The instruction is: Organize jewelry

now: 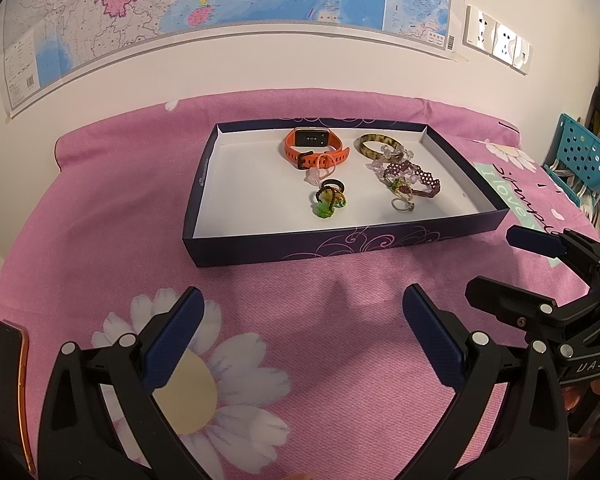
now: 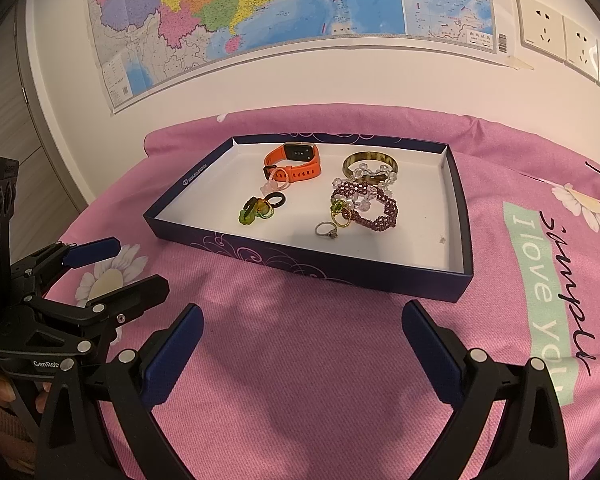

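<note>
Both the left gripper (image 1: 300, 332) and right gripper (image 2: 302, 344) hover agape and empty before the tray (image 2: 312, 258) holding the jewelry (image 2: 364, 200) (sorted, or awaiting sorting).

wall map (image 2: 260, 12) (above pink cloth (image 2: 340, 360))

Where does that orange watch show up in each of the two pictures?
Left wrist view: orange watch lies at the tray's far side, above picture centre.
Right wrist view: orange watch lies at the far side, left of centre.
Shared landmark: the amber bangle to its right.
</note>
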`<state>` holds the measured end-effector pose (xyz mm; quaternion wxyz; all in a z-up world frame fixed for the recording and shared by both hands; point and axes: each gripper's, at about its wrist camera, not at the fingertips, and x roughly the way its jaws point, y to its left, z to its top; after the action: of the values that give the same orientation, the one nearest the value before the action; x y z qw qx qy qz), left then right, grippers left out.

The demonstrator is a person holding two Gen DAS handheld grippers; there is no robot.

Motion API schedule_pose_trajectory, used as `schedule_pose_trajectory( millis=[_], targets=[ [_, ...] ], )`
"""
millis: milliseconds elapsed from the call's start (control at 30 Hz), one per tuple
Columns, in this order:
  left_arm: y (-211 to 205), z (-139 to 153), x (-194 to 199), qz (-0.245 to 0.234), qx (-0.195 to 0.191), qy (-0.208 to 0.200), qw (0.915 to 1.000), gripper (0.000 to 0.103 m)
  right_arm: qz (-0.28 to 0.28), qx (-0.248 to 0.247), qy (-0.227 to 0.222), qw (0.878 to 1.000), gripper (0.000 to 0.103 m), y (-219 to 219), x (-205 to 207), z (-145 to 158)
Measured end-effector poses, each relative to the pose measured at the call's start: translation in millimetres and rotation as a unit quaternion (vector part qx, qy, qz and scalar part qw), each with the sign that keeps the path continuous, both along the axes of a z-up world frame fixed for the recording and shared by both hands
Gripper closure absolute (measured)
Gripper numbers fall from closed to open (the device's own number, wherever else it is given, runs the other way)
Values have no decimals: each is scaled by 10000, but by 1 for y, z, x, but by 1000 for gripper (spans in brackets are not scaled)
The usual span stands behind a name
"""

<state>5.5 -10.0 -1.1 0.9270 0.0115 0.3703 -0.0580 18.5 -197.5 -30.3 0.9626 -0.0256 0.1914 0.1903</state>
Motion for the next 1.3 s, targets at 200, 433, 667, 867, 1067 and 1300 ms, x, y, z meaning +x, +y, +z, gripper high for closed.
schedule_pose_trajectory(
  millis=[200,433,667,867,1067,1300],
  targets=[
    [0,0,0,0,9,-4,10000,5,0,5,0,10000,7,-1,0,0],
    [-1,0,0,-2,9,-4,10000,5,-10,10,7,10000,7,-1,1,0],
    [-2,-1,-1,2,5,-4,10000,5,-11,11,8,10000,7,-1,2,0],
    [-2,-1,-2,16,-2,-37,10000,5,-15,8,4,10000,7,-1,1,0],
    [1,3,-1,0,-87,-114,9999,5,-31,-15,-20,10000,7,-2,0,0],
    [-1,7,-6,-120,-37,-295,9995,5,-201,2,56,9998,7,-13,2,-2]
  ],
)
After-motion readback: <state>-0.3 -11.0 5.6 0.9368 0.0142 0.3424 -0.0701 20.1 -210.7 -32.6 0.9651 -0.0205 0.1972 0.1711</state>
